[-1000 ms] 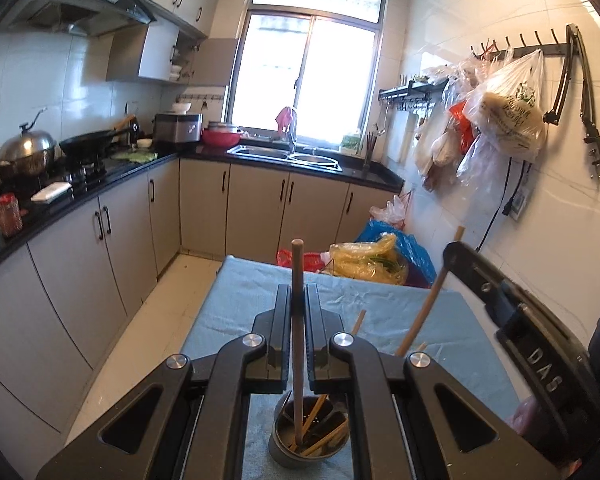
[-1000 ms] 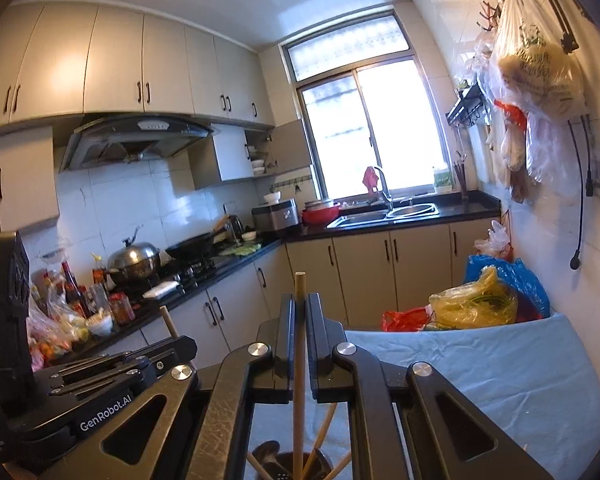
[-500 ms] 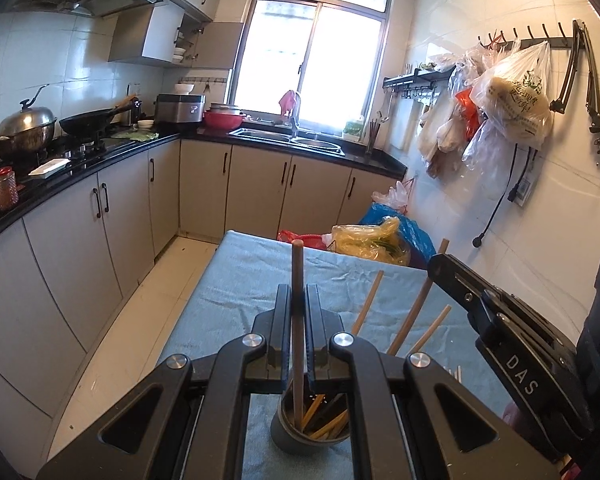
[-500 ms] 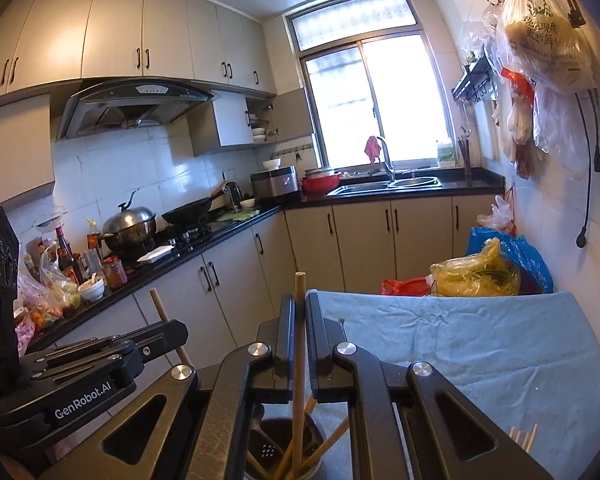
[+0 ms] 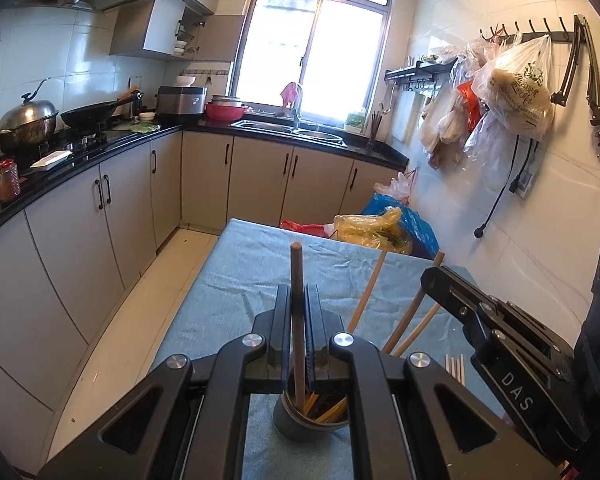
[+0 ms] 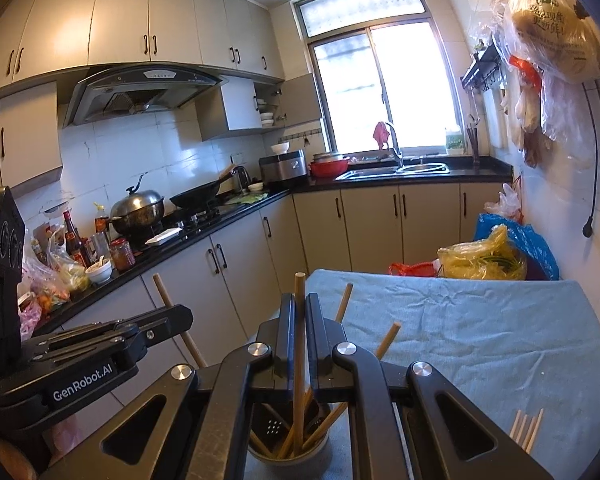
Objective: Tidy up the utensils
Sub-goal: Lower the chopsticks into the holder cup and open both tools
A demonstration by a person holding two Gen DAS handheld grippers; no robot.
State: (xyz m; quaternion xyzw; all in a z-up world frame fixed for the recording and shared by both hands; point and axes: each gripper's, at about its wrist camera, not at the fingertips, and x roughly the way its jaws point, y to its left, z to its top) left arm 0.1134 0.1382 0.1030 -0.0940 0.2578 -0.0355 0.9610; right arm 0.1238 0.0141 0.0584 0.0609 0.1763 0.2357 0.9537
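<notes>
Both tongs, left [image 5: 299, 312] and right [image 6: 299, 320], each pinch one upright chopstick [image 5: 297, 280] (its lower end inside the cup [image 5: 300, 424]) between clenched jaws.

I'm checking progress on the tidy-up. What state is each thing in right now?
Left claw: shut on a dark chopstick, upright, lower end inside the holder.
Right claw: shut on a light chopstick, upright, lower end inside the holder.
Utensil holder: upright on the blue cloth, several chopsticks leaning in it.
Loose chopsticks: lying on the cloth, not yet put away.
</notes>
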